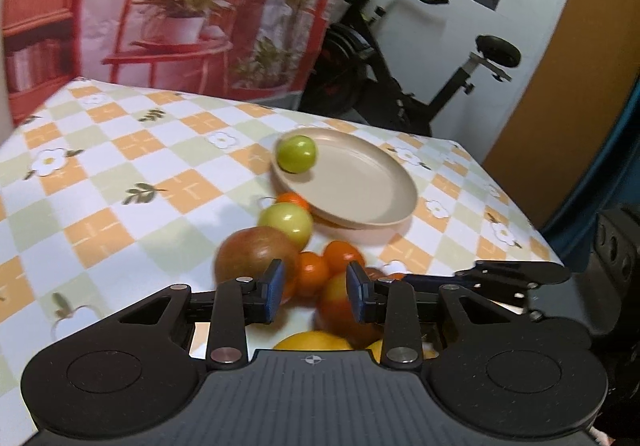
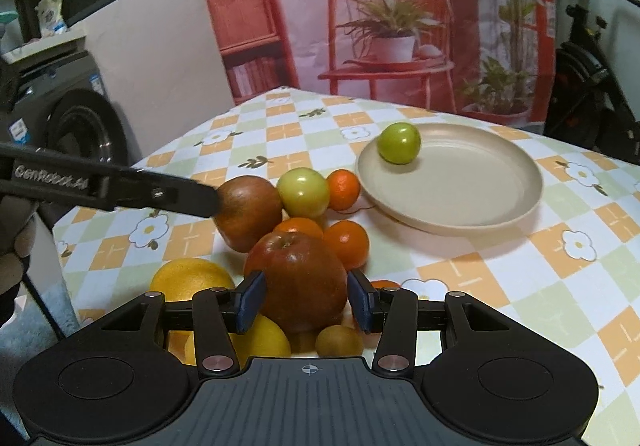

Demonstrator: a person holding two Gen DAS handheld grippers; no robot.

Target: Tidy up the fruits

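Observation:
A beige plate (image 1: pixel 360 189) (image 2: pixel 460 185) holds one green fruit (image 1: pixel 297 153) (image 2: pixel 399 143) near its far left rim. In front of the plate lies a pile of fruit: a brownish apple (image 1: pixel 256 254) (image 2: pixel 248 213), a pale green fruit (image 2: pixel 303 193), small oranges (image 1: pixel 310 274) (image 2: pixel 347 244), a red apple (image 2: pixel 296 282) and yellow citrus (image 2: pixel 192 278). My left gripper (image 1: pixel 317 290) hovers over the pile, open, with an orange showing beyond the gap. Its finger (image 2: pixel 192 197) reaches the brownish apple. My right gripper (image 2: pixel 306 300) is open, its pads either side of the red apple.
The table wears a checked orange, green and white cloth (image 2: pixel 520 266), bare to the left and right of the pile. The plate rests partly on an orange (image 1: pixel 292 199). An exercise bike (image 1: pixel 400 85) stands behind the table and a washing machine (image 2: pixel 80 133) to its left.

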